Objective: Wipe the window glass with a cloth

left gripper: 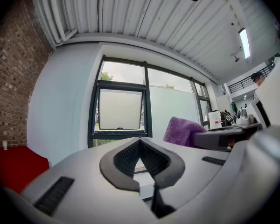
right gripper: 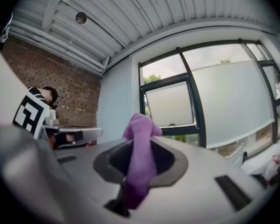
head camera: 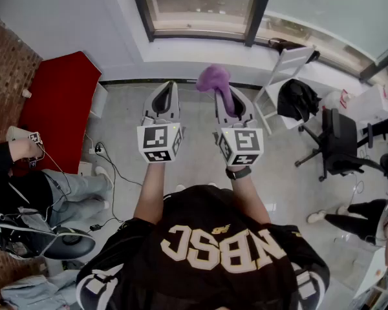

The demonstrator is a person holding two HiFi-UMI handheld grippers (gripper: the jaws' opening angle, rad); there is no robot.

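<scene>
Left gripper view — left tool [left gripper: 140, 146] together; right gripper view — right tool [right gripper: 140, 149] clamped on purple cloth [right gripper: 141, 125].

Red panel [head camera: 58, 95], office chair [head camera: 339, 148] (black)

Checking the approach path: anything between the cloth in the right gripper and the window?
Nothing. In the right gripper view the cloth faces the window across open air; the head view shows only floor below that stretch.

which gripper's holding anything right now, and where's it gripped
The right gripper pinches the purple cloth along a bunched stretch, one end poking past the jaw tips. The left gripper is shut on nothing.
</scene>
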